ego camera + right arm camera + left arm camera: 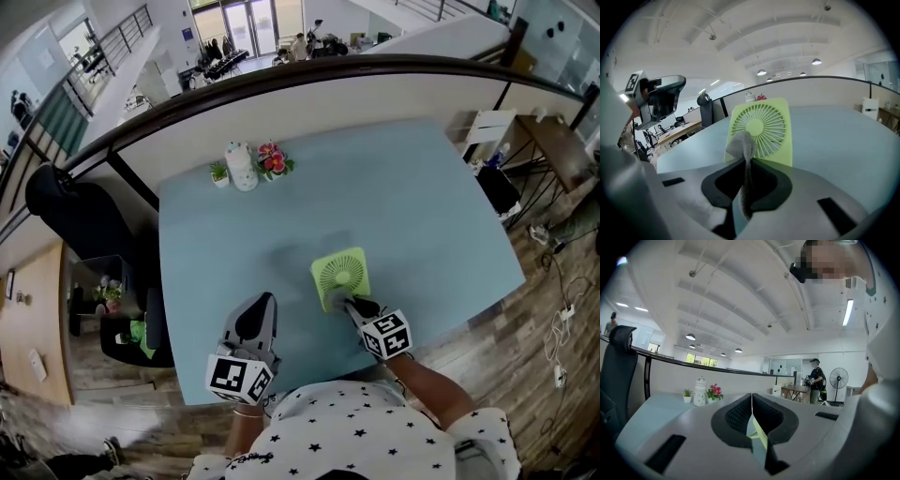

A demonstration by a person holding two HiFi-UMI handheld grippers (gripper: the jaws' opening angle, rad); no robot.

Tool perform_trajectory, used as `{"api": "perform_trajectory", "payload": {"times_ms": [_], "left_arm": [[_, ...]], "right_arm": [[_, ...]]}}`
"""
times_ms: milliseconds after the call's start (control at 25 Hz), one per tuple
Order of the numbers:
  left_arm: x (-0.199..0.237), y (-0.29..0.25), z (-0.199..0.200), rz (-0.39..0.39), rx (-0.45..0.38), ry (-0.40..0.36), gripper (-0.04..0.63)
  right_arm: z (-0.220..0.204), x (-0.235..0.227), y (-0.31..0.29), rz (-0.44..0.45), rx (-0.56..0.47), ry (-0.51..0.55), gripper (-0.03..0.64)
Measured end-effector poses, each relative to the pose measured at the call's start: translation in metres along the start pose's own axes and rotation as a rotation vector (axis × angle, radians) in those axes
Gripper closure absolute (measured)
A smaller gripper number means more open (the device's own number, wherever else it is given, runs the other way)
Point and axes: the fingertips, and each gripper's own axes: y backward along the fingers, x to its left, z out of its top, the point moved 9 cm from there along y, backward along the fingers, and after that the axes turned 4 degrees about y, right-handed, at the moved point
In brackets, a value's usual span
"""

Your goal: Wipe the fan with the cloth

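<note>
Grey cloth (740,143) is clamped between the jaws of the right hand-held gripper (744,161). Its bunched top sticks out past the jaw tips and presses on the lower left of the grille of the lime-green fan (764,124). That square fan stands on the pale blue tabletop (403,206) near the edge closest to the person, with its round grille facing the gripper. Only the cloth lies between the jaws and the fan.

The left hand-held gripper (262,302) hovers just to the left of the fan, apart from it. Its jaws are drawn together at the tips and hold nothing.

Well apart, at the tabletop's far left corner, three ornaments stand in a row: a small potted plant (218,173), a white spotted jar (242,167) and a pot of pink flowers (274,160). A black office chair (80,216) stands off the tabletop's left side.

On the tabletop there is one fan and one cloth, with two hand-held grippers over it.
</note>
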Motion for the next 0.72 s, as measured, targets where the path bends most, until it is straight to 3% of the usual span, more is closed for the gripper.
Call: {"api": "perform_trajectory", "payload": {"times_ms": [720], "left_arm": [[-0.017, -0.008, -0.001, 0.016, 0.006, -0.008, 0.563]], "right_arm": [[-0.014, -0.049, 0.021, -0.104, -0.004, -0.066, 0.586]]}}
